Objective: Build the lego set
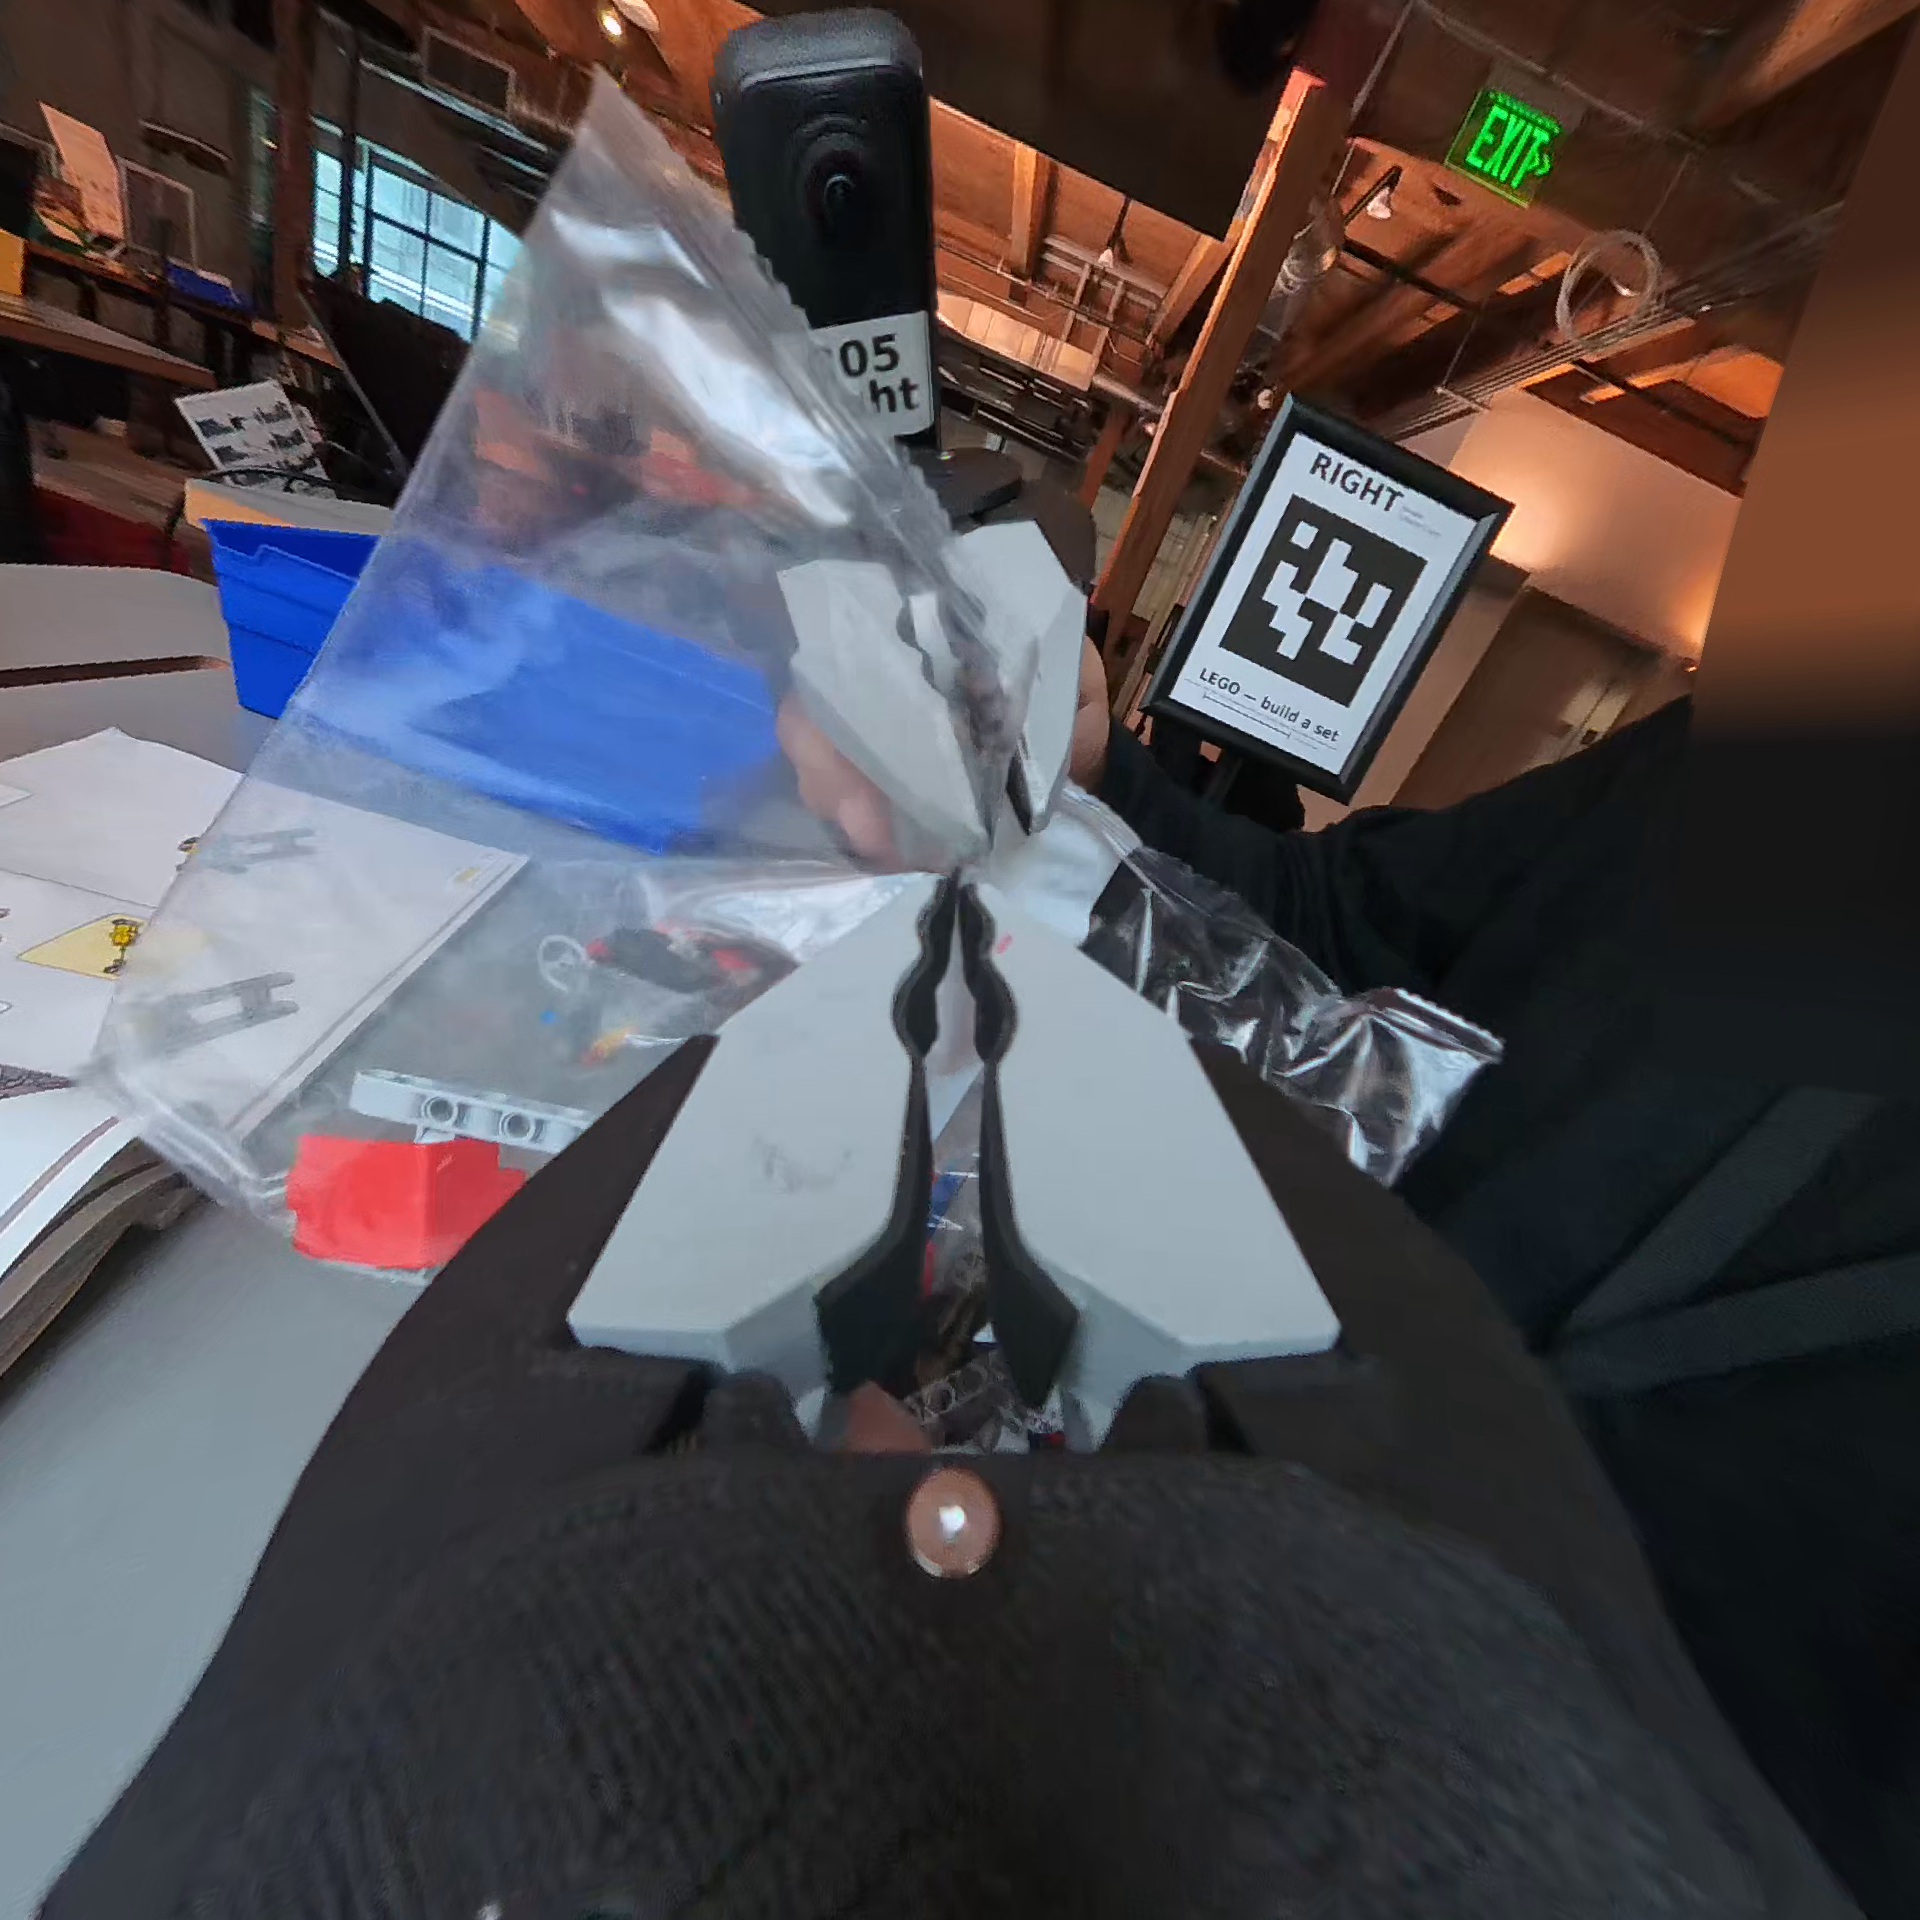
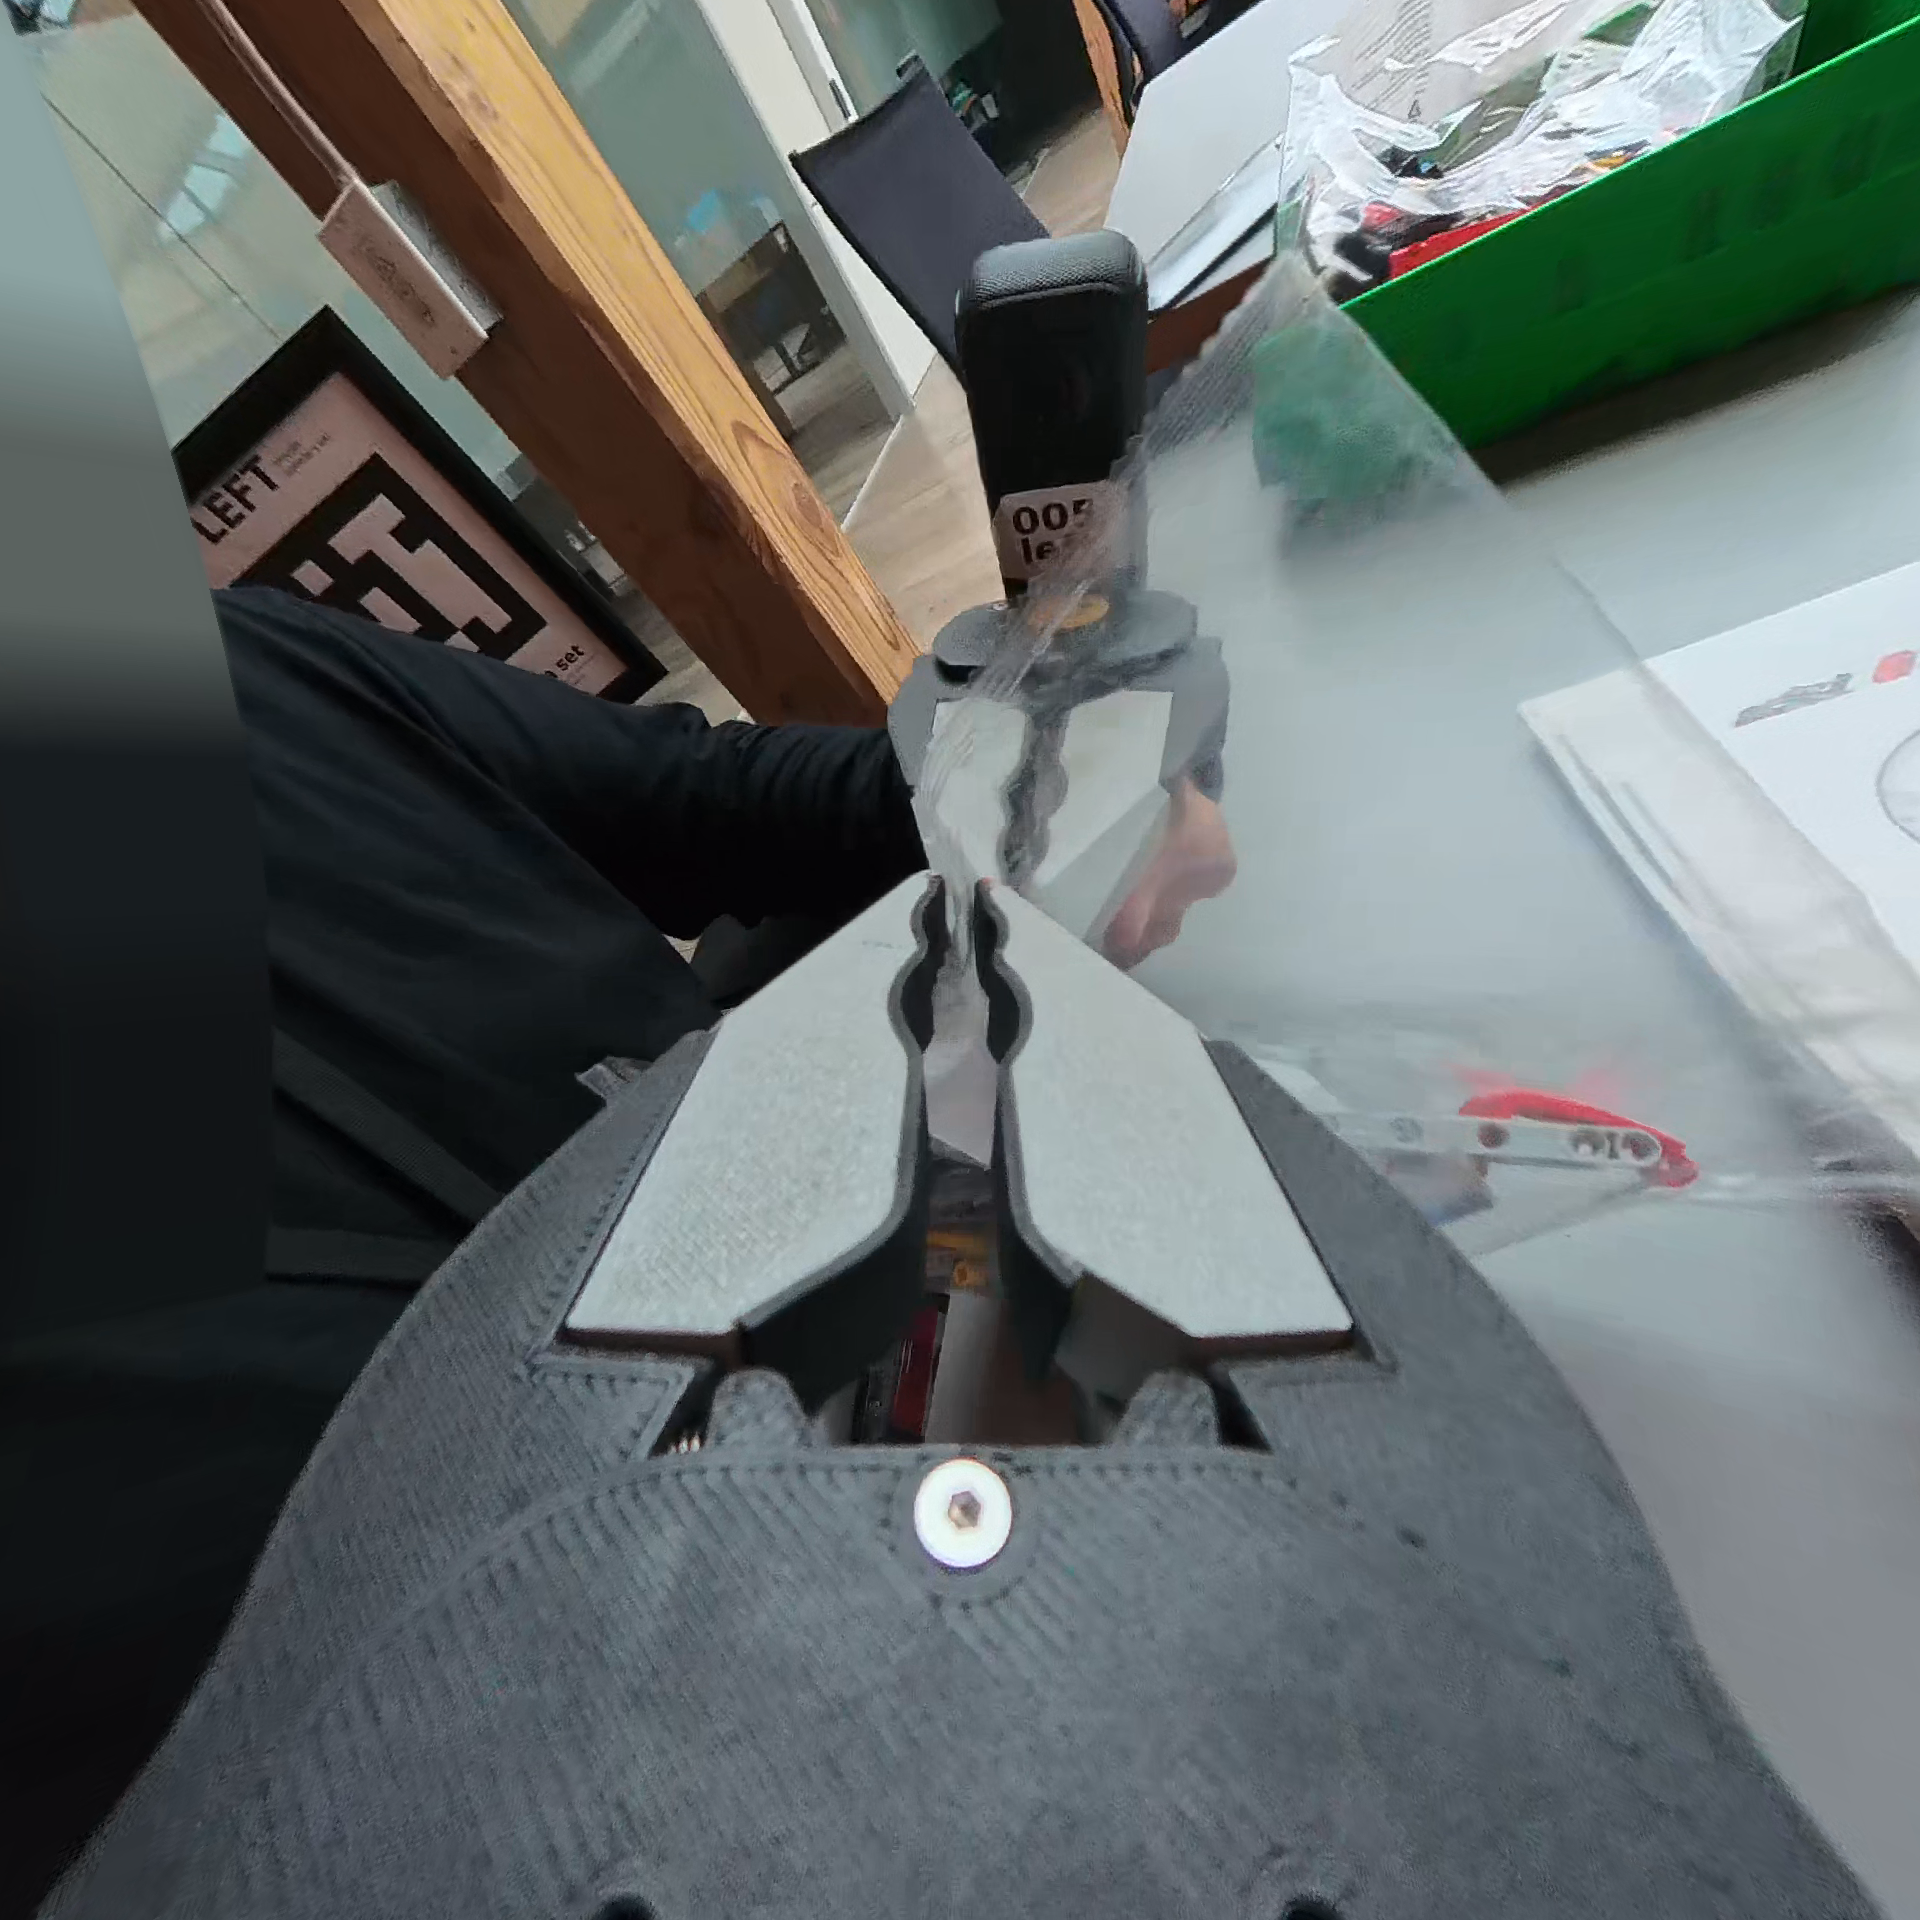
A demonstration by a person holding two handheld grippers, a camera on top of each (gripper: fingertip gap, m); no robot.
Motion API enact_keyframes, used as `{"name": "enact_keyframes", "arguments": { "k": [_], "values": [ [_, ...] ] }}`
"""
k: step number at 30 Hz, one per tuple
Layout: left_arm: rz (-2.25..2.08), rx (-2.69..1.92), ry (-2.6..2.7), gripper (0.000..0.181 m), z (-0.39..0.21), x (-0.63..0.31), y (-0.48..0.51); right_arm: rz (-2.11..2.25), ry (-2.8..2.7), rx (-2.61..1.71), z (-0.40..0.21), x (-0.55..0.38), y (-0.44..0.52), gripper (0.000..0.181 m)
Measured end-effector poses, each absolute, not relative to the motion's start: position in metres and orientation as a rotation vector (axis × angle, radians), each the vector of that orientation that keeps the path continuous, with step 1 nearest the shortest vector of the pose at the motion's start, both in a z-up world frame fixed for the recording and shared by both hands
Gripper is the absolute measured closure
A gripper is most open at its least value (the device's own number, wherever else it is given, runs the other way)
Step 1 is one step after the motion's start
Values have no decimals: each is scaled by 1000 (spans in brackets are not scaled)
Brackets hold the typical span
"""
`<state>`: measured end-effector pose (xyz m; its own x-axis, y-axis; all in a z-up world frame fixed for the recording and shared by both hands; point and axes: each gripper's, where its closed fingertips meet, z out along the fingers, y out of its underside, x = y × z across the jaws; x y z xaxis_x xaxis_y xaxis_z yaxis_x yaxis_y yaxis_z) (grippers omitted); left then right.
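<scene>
A clear plastic bag (image 1: 499, 644) with small red and black Lego parts (image 1: 665, 956) hangs above the table between both grippers. My left gripper (image 1: 956, 883) is shut on a fold of the bag's film. My right gripper (image 1: 1003, 831) meets it tip to tip from the far side and is also shut on the film. In the right wrist view my right gripper (image 2: 961, 883) pinches the bunched film, the left gripper (image 2: 1023, 868) is just beyond it, and the bag (image 2: 1403, 727) spreads out to the right.
An open instruction booklet (image 1: 104, 883), a red block (image 1: 405, 1195) with a grey beam (image 1: 468, 1117) and a blue bin (image 1: 291, 603) are on the grey table. A green bin (image 2: 1662, 239) holds more bags. A framed sign (image 1: 1320, 592) stands behind. The tips of both grippers are at nearly the same place.
</scene>
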<state>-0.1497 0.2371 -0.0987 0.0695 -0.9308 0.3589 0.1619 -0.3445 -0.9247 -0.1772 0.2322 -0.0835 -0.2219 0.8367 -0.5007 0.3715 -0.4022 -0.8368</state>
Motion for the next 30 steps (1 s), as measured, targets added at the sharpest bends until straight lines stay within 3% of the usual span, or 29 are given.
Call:
{"name": "enact_keyframes", "arguments": {
  "k": [10, 17, 20, 22, 28, 30],
  "values": [
    [-1411, -1465, 825, 181, -108, -162, 246, 1591, -1376, -1641, -82, -153, 247, 174],
    [-1579, -1400, 728, 181, -105, -166, 250, 1281, -1349, -1719, -133, -156, 253, 108],
    [-1579, -1417, 710, 181, -110, -166, 254, 1152, -1328, -1772, -154, -167, 256, 100],
    [-1587, -1422, 692, 181, -114, -166, 256, 1168, -1307, -1776, -158, -175, 255, 101],
    [-1724, -1403, 585, 181, -125, -164, 253, 1291, -1331, -1748, -167, -188, 246, 142],
    [-1771, -1381, 532, 181, -124, -166, 254, 1347, -1309, -1723, -165, -192, 244, 148]
  ]
}}
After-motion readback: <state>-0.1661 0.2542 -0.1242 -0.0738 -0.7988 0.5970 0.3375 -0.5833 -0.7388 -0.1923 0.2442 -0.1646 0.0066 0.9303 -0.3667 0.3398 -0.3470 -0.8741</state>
